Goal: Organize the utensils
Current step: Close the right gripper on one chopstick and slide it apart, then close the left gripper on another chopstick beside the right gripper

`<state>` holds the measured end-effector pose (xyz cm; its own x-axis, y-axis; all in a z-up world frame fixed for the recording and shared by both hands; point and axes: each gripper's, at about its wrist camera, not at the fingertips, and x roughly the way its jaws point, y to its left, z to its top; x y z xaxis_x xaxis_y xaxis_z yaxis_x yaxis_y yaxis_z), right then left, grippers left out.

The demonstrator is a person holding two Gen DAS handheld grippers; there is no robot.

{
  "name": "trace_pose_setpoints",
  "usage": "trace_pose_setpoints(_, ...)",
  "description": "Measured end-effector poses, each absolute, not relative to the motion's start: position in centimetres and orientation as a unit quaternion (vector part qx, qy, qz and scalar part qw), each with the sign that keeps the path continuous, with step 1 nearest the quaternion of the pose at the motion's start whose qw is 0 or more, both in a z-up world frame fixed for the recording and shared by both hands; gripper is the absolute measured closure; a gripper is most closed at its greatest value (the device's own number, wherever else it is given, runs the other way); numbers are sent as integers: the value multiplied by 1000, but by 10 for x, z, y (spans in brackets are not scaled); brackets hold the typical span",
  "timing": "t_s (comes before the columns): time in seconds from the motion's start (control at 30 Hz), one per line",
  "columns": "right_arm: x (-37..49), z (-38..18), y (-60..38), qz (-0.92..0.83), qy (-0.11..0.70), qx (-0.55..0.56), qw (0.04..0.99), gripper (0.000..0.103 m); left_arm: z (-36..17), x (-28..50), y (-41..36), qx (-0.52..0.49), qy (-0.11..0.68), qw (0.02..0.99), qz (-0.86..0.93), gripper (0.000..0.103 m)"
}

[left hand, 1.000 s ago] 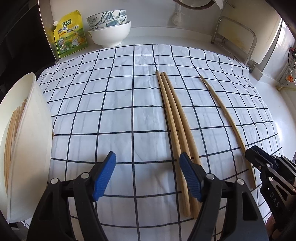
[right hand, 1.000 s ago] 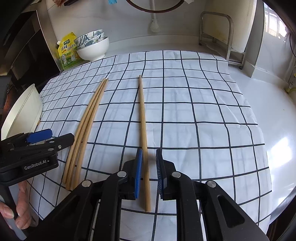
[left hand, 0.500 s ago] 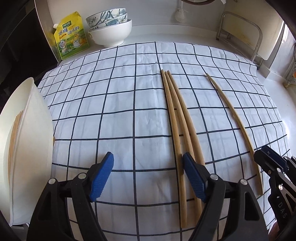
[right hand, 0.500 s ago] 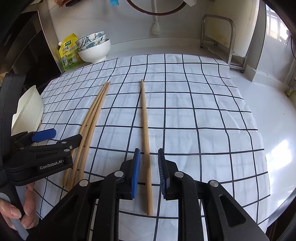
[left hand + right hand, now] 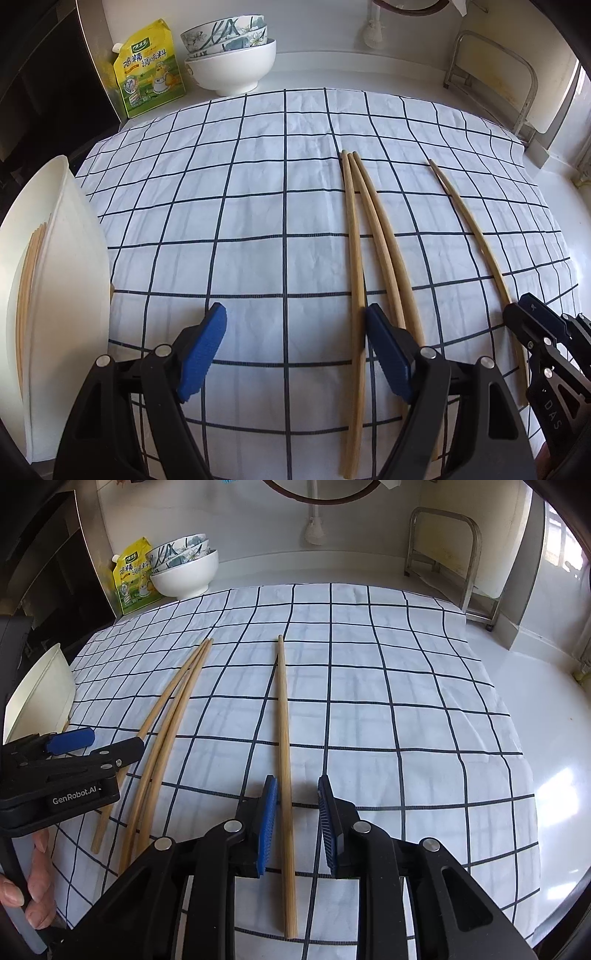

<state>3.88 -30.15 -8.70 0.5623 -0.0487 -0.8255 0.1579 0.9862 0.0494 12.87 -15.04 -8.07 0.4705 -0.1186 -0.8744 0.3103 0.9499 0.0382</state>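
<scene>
A white surface (image 5: pixel 546 709) shines under daylight from a window (image 5: pixel 561 550) at the right. A pale wall (image 5: pixel 258 528) runs along the back, a metal rack (image 5: pixel 469 546) stands against it at the right, and dark shelving (image 5: pixel 48 572) fills the left side.

Both views bright and sharp, daylight entering from the right. Glare on the bare table (image 5: pixel 554 786) at right. Strong fisheye bending and dark corners at the edges.
</scene>
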Motion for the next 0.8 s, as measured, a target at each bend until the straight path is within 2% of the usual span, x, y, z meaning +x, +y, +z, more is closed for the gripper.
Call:
trace_pose_setpoints(0.07, 43, -88, -300, -60, 464, 50, 882, 81, -81, 131, -152, 96, 498, 853, -124, 28)
trace_pose_setpoints(0.13, 47, -88, -296, -64, 463, 36, 883, 81, -80, 133, -154, 91, 499, 852, -129, 33)
trace_pose_setpoints(0.23, 52, -89, -291, -64, 462, 23, 884, 81, -78, 128, -158, 92, 496, 852, -141, 48)
trace_pose_setpoints(0.27, 54, -89, -290, -62, 463, 20, 884, 83, -78, 127, -160, 92, 495, 851, -147, 57)
trace_pose_setpoints(0.3, 56, -88, -289, -58, 463, 17, 885, 90, -77, 125, -162, 92, 495, 850, -154, 68)
trace_pose_setpoints(0.33, 57, -89, -287, -59, 463, 11, 885, 93, -76, 123, -164, 93, 495, 849, -158, 73)
trace_pose_setpoints(0.37, 58, -89, -286, -60, 463, 6, 884, 97, -76, 121, -166, 95, 496, 848, -161, 82)
trace_pose_setpoints(0.4, 58, -88, -286, -59, 463, 8, 884, 97, -76, 120, -166, 94, 497, 847, -165, 91)
trace_pose_setpoints(0.43, 58, -88, -288, -58, 462, 15, 885, 97, -75, 120, -167, 95, 498, 846, -167, 95)
trace_pose_setpoints(0.8, 36, -85, -291, -52, 458, 82, 884, 97, -74, 102, -149, 65, 517, 833, -184, 96)
